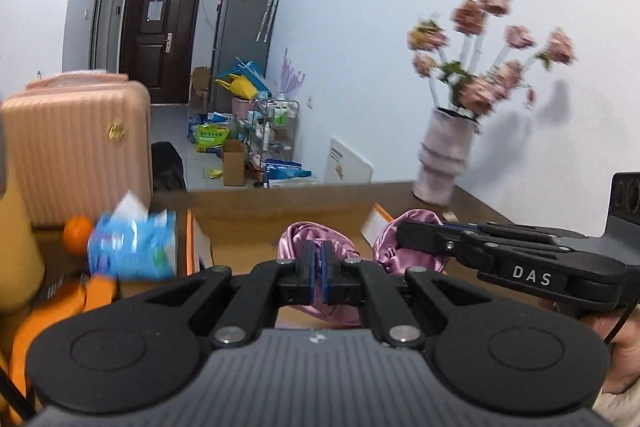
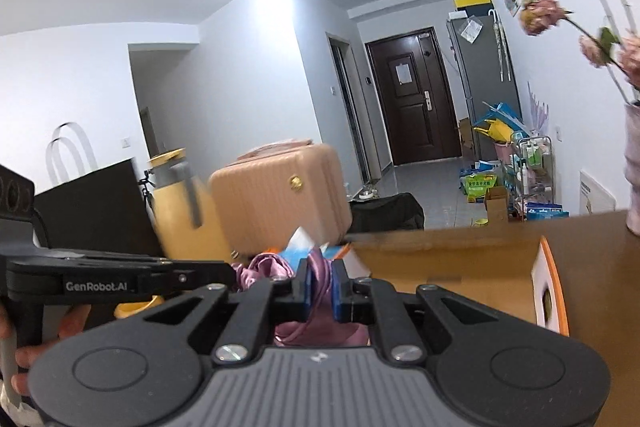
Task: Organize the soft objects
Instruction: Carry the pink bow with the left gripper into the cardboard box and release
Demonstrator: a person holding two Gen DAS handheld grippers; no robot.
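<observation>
A pink satin cloth (image 1: 320, 239) is held up above an open cardboard box (image 1: 256, 223). My left gripper (image 1: 319, 267) is shut on one part of the cloth. My right gripper (image 2: 320, 281) is shut on another fold of the same cloth (image 2: 320, 263). In the left wrist view the right gripper (image 1: 404, 231) reaches in from the right and pinches the cloth's right end (image 1: 390, 247). In the right wrist view the left gripper (image 2: 228, 273) comes in from the left beside the cloth.
A blue tissue pack (image 1: 134, 247) and an orange (image 1: 78, 233) lie left of the box. A vase of pink flowers (image 1: 444, 155) stands on the table at the back right. A pink suitcase (image 1: 76, 147) stands behind on the left. A yellow jug (image 2: 180, 211) stands near the suitcase.
</observation>
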